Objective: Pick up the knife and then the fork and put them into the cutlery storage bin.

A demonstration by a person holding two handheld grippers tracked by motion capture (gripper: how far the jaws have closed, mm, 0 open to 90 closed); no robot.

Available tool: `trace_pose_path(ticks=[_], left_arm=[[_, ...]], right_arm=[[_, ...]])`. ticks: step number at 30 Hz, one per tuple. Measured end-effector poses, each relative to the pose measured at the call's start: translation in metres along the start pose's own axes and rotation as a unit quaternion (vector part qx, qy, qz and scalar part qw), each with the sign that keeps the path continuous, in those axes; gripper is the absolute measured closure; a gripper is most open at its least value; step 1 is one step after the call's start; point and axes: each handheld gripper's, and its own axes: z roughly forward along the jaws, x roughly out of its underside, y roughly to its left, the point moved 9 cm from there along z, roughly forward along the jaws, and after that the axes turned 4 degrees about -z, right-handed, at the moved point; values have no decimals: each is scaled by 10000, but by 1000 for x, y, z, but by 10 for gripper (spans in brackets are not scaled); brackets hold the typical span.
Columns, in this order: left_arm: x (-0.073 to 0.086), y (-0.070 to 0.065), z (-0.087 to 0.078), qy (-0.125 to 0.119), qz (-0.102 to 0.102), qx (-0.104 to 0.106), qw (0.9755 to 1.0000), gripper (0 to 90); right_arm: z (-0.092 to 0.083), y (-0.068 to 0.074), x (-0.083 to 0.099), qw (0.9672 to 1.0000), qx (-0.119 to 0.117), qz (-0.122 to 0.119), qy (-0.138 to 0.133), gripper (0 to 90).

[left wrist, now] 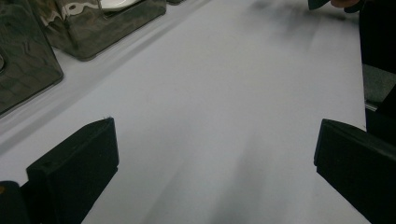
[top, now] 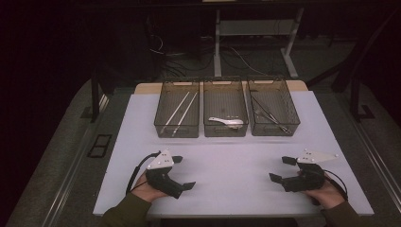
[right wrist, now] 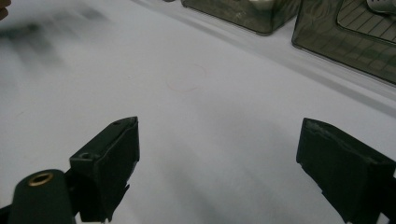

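Three clear bins stand in a row at the back of the white table (top: 227, 165). The left bin (top: 177, 109) holds pale chopsticks (top: 181, 112), the middle bin (top: 225, 109) a white spoon (top: 227, 121), the right bin (top: 273, 108) dark metal utensils (top: 269, 116). My left gripper (top: 183, 172) rests near the front left, open, jaws pointing right with nothing between them. My right gripper (top: 282, 169) rests near the front right, open, jaws pointing left over bare table. Bare white surface lies between the wide-apart jaws of the left gripper (left wrist: 215, 154) and the right gripper (right wrist: 219, 154).
Bin corners (left wrist: 28, 51) (right wrist: 327, 32) sit at the top of both gripper views. Beyond the table are dark floor, cables and white desk legs (top: 217, 42). Bare white tabletop lies between the two grippers.
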Motion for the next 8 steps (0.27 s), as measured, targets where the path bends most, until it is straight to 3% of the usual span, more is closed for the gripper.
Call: trace_pose_path(ticks=[8], left_arm=[[0,0,0,-1,0,-1,10000,0]], right_arm=[[0,1,1,10000,-9,-53,41,131]])
